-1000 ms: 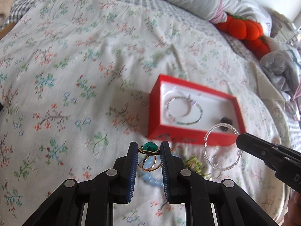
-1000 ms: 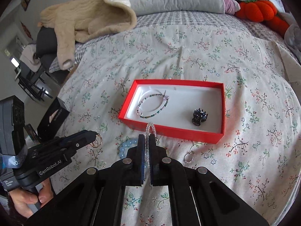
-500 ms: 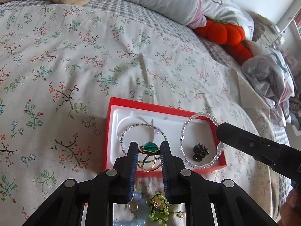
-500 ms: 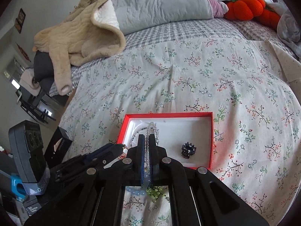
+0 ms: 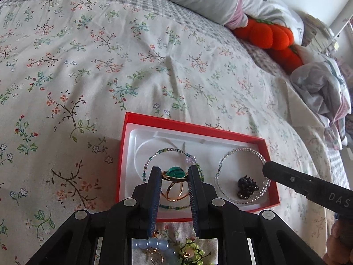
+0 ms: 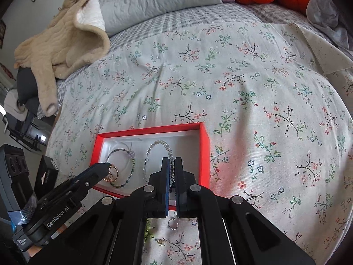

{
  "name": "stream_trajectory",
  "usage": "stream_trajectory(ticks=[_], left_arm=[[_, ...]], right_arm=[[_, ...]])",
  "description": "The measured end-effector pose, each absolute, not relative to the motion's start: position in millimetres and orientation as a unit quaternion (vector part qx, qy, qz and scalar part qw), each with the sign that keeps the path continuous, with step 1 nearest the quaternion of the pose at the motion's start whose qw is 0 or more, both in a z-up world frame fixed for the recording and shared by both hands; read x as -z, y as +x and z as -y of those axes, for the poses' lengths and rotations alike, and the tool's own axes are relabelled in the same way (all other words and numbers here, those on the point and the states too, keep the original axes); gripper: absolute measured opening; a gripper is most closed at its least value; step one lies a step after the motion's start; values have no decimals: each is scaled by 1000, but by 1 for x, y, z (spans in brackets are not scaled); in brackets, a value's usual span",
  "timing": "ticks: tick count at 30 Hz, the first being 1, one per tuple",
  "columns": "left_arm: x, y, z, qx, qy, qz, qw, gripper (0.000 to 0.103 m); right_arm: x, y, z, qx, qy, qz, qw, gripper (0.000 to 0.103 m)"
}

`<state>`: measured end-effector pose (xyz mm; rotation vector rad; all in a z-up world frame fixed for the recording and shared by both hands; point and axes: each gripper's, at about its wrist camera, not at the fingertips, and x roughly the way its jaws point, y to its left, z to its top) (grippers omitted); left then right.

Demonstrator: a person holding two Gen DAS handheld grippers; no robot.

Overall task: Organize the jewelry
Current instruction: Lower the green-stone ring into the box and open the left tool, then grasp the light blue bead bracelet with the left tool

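Some of the job looks done and some is left. The red box (image 5: 194, 130) sits on the flowery bedspread (image 5: 110, 66), and a green bead bracelet (image 5: 152, 156) and a small dark hair clip (image 5: 246, 187) already lie inside it on the white bottom. More things wait on the bed outside the box, near its front edge: a pale blue bead bracelet (image 5: 152, 244), a little green bead piece (image 5: 190, 251), and a small silver ring (image 6: 172, 223). I think these will need to go in too. The left gripper (image 5: 174, 175) is partly closed, its two jaws pressing on each side of a gold ring with a green stone (image 5: 175, 173). It holds the ring up over the left part of the box, above the green bracelet; the ring is not put down yet. The right gripper (image 6: 172, 167) is squeezed almost fully together and pinches a clear bead bracelet (image 5: 240, 154). That bracelet hangs over the right part of the box, around the spot where the hair clip lies. I cannot tell if it touches the bottom
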<state>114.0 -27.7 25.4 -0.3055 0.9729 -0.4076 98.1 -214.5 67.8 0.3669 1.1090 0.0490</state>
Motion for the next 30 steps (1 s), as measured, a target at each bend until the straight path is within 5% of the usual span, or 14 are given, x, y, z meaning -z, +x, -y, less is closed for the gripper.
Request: stream_trajectory(ticks=[2, 6, 10, 18, 30], left_arm=[[-28, 113, 28, 193, -141, -462, 854, 21], [-38, 108, 24, 187, -129, -453, 862, 40], [-46, 101, 17, 175, -113, -450, 868, 43], [-51, 83, -6, 157, -102, -460, 868, 55], [-31, 56, -25, 122, -65, -499, 856, 79]], right_arm=[[-68, 97, 216, -16, 169, -525, 834, 4], [-71, 94, 221, -12, 172, -528, 831, 8], [-77, 88, 221, -13, 169, -524, 835, 27], [-90, 68, 212, -23, 144, -519, 842, 43], [-77, 40, 196, -26, 106, -547, 830, 53]])
